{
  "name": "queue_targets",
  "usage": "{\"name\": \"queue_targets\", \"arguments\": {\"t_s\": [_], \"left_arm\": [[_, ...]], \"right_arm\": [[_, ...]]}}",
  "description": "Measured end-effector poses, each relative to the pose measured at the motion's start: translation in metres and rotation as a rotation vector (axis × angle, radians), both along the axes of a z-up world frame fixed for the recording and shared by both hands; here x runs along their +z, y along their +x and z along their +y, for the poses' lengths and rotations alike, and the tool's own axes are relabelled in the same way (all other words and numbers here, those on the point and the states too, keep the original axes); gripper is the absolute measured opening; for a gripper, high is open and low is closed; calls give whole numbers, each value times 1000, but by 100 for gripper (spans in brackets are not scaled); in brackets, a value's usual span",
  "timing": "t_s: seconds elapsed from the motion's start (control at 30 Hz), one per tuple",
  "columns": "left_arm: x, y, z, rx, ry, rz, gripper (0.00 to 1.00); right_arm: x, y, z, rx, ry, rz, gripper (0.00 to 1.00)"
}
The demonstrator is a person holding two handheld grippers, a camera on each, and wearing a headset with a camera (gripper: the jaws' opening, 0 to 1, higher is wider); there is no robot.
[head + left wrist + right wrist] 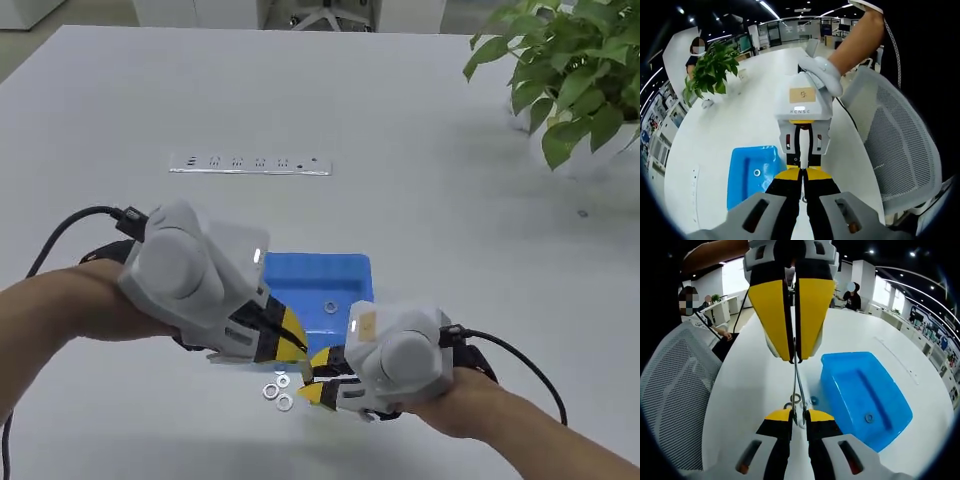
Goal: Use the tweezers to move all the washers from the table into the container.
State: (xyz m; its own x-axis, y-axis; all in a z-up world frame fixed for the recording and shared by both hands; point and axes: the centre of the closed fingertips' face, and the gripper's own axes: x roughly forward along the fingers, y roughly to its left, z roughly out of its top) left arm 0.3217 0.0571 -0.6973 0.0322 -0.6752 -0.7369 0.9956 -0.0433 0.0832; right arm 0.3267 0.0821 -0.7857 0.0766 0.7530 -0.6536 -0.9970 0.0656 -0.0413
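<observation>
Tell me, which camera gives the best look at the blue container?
The right gripper view: the container lies open and whole, one washer on its floor. In the head view the left claw covers its near left corner. In the left gripper view the right claw hides its right edge.

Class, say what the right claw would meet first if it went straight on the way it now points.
The left claw: its yellow jaws face the right claw head-on, just along the tweezers that both seem to grip; depth is unclear.
</observation>
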Motion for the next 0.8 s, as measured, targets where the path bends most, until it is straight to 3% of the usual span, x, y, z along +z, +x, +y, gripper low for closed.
{"name": "queue_targets", "arguments": {"t_s": [0.37,0.8], "left_arm": [[-8,1,1,8,12,5,5],[-7,6,-4,16,-13,9,5]], "right_arm": [[-8,1,1,7,-4,15,12],[-9,2,-1,-12,-2,24,11]]}}
